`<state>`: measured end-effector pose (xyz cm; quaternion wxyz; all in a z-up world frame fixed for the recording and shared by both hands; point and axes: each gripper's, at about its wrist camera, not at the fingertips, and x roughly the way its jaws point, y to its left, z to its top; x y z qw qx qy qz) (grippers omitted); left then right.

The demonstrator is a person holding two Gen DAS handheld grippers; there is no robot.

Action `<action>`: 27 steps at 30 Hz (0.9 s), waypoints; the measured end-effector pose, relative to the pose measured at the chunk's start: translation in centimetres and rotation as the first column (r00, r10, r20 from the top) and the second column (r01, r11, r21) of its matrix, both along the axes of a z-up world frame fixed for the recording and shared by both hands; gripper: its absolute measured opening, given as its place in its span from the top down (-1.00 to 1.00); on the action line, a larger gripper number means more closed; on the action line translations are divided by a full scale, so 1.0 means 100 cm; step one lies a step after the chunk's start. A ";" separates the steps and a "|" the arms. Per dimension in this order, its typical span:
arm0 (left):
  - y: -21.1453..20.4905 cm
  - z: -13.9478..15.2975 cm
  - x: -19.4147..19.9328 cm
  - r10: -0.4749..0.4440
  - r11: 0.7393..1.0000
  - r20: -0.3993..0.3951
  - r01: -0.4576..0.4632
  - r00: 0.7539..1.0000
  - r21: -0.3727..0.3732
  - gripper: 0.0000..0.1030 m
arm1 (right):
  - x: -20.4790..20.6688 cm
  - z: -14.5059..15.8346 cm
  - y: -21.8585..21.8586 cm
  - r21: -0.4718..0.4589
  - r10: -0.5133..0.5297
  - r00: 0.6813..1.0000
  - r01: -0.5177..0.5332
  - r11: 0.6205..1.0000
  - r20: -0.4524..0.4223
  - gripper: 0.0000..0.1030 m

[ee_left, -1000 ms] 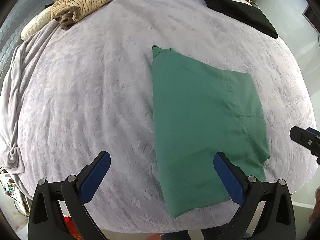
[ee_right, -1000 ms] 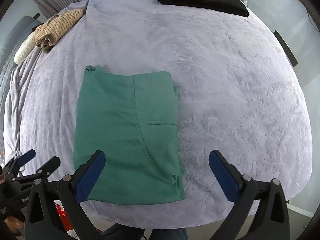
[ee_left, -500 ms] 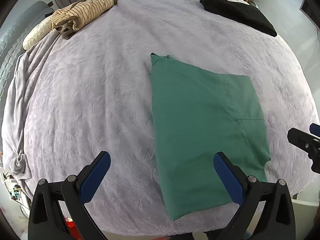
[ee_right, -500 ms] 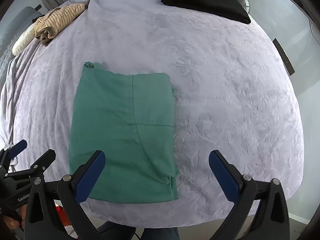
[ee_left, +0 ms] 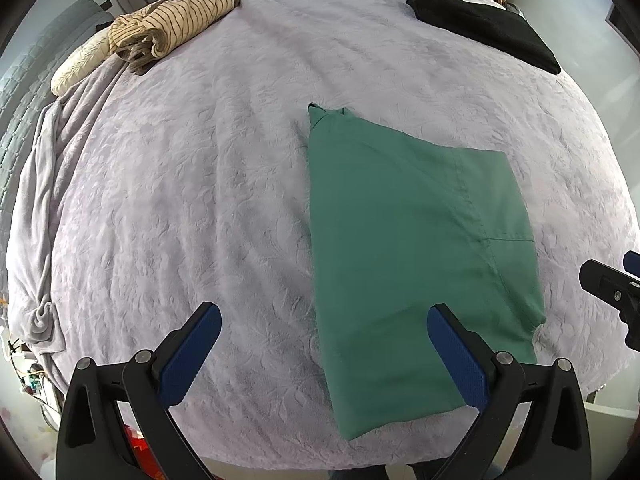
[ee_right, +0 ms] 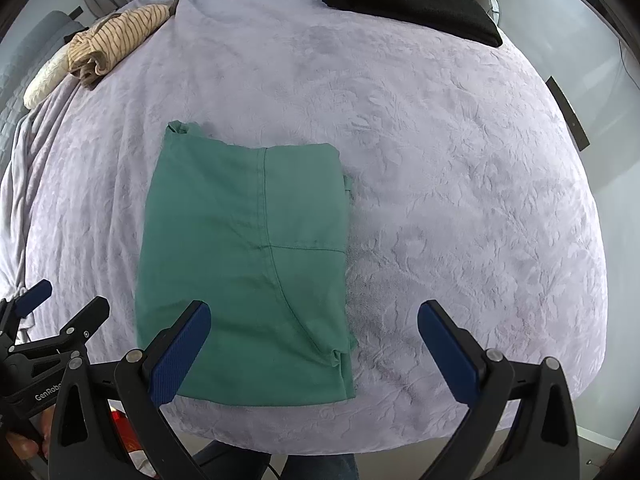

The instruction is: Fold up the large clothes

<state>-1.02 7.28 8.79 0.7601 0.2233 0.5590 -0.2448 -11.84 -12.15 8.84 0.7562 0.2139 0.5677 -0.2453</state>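
Note:
A green garment (ee_left: 412, 248) lies folded into a flat rectangle on the lilac bedspread (ee_left: 200, 184), near the bed's front edge. It also shows in the right wrist view (ee_right: 244, 264). My left gripper (ee_left: 324, 354) is open and empty, held above the bed's front edge, its right finger over the garment's near end. My right gripper (ee_right: 316, 350) is open and empty, its left finger over the garment's near left part. Neither touches the cloth. The left gripper shows at the lower left of the right wrist view (ee_right: 60, 308).
A striped beige garment (ee_left: 168, 36) lies bunched at the far left beside a cream pillow (ee_left: 80, 66). A folded black garment (ee_left: 484, 26) lies at the far right. A grey blanket (ee_left: 36, 184) hangs off the bed's left side.
Both grippers have drawn slightly back and up from the bed, so the garment sits a little farther away. The garment has not moved. Both grippers stay open.

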 end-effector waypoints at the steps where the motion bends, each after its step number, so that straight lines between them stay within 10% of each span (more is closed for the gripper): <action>1: 0.000 0.000 0.000 0.000 1.000 0.000 0.000 1.000 0.000 -1.00 | 0.000 0.000 0.000 0.001 0.001 1.000 -0.001 1.000 -0.001 -0.99; 27: 0.003 0.001 0.000 0.008 1.000 0.005 -0.008 1.000 0.002 -1.00 | -0.002 0.000 0.000 0.004 -0.002 1.000 0.002 1.000 -0.001 -0.99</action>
